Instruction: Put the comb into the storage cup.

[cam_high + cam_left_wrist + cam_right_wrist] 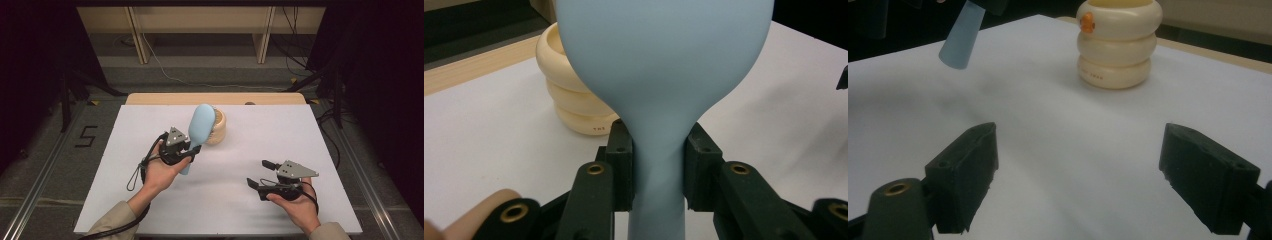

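Blue spoon (659,100), neck clamped in left hand-held gripper (658,150)

A white table top (150,200) carries the things, with a strip of pale wood (150,98) running along its far edge. A cream ribbed pot (220,131), shaped like three stacked rings, stands on the surface near the middle of the far edge.

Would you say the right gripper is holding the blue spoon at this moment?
No, the right gripper stands open over bare table, while the left gripper clamps the blue spoon by its neck.
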`<state>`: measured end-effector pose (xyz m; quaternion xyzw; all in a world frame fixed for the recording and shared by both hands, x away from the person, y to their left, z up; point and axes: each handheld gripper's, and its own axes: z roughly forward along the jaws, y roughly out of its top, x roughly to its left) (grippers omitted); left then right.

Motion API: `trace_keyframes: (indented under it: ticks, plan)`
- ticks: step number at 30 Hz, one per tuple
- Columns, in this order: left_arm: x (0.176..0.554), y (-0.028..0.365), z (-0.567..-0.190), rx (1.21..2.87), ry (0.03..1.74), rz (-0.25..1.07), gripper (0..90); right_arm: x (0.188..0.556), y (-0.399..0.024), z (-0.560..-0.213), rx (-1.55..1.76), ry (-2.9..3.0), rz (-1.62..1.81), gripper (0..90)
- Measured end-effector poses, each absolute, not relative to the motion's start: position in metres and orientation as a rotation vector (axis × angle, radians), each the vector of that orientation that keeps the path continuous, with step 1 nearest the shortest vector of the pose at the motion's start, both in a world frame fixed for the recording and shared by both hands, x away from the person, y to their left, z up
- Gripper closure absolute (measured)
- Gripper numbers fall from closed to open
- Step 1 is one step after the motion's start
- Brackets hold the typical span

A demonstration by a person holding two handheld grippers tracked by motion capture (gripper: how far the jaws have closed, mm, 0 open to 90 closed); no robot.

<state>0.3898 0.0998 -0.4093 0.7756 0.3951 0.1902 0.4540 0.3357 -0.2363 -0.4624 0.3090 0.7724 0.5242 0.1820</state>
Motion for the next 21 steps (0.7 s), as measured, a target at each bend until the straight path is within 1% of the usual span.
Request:
trace_keyframes:
  ticks: [10,21]
  plan:
    - [0.388,0.092,-0.409,1.913,0.958,0.454,69.8,0.340,-0.218,-0.459,0.840,2.191,1.507,16.6]
    - [0.391,0.073,-0.406,1.901,0.925,0.430,69.7,0.344,-0.194,-0.451,0.793,2.206,1.549,16.5]
